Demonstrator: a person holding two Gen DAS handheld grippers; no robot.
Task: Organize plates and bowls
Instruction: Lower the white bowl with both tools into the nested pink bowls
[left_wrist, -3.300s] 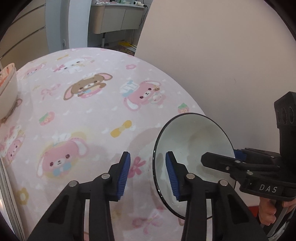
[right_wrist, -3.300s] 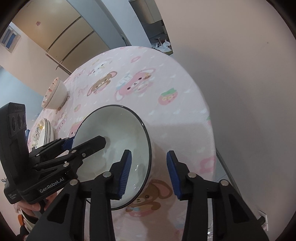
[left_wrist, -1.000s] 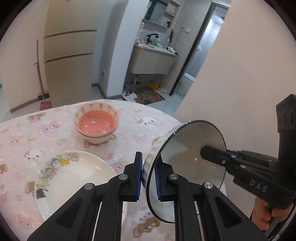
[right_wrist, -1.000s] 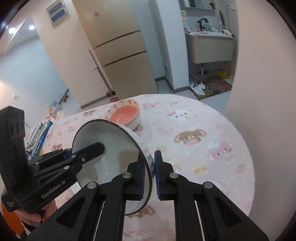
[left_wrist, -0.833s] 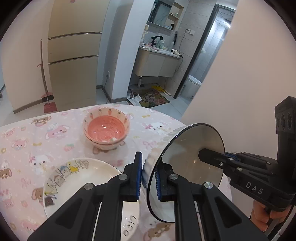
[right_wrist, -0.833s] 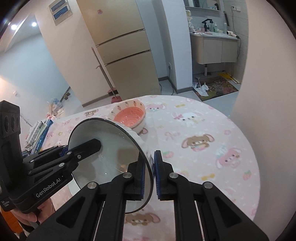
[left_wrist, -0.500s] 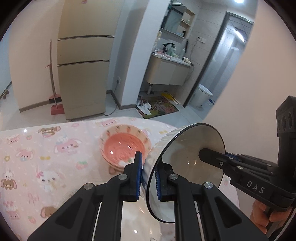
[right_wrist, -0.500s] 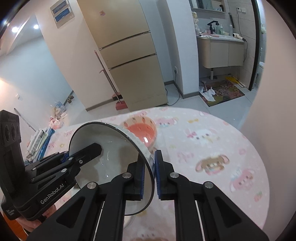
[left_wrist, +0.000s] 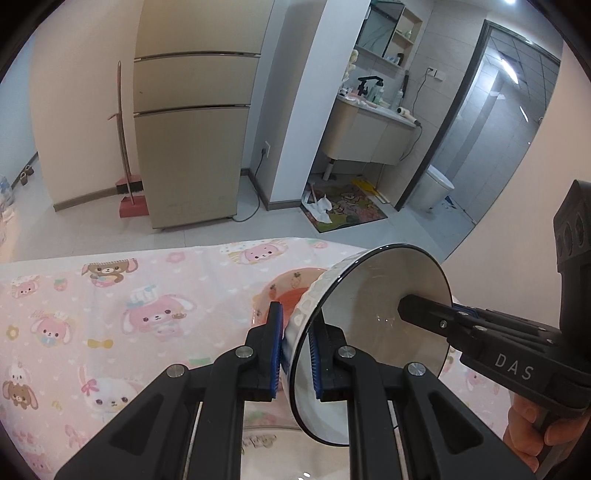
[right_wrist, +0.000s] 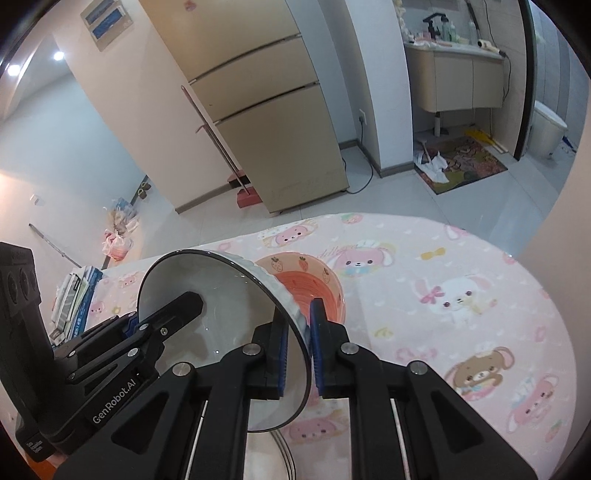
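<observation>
Nearest: left gripper (left_wrist: 295, 350) is clamped on the rim of the white bowl (left_wrist: 373, 317), one blue pad on the ribbed outside wall, the other on the glazed inside; right gripper (right_wrist: 298, 345) is clamped on the opposite rim the same way, pads straddling the dark edge; no gap shows between pads and wall in either view.

The bowl is carried between both grippers, off the table, tipped so its mouth faces sideways rather than up; in the left view the right gripper's fingers reach across the bowl's interior, and a hand (left_wrist: 535, 432) shows at the frame's lower right.

Handling, judged: glazed ceramic, so rigid, fairly heavy for a rim pinch, slick on the inside, and chippable at the edge; the ribbed outside likely gives the pads better purchase than the glaze; two opposed rim grips suit it, since one alone would let it swing; set-down should be slow, with the bowl righted first.

Just below: the pale rim of a plate (left_wrist: 266, 435) lies on the table under the grippers; only an arc shows.

Beyond: pink bowl (right_wrist: 314, 288) with strawberry marks stands upright on the tablecloth (right_wrist: 461, 295), just behind the white bowl, partly hidden by it; whether they touch, cannot tell; probable target for nesting.

Far: fridge (left_wrist: 192, 129), broom (left_wrist: 123, 147), washbasin cabinet (left_wrist: 369, 136).
</observation>
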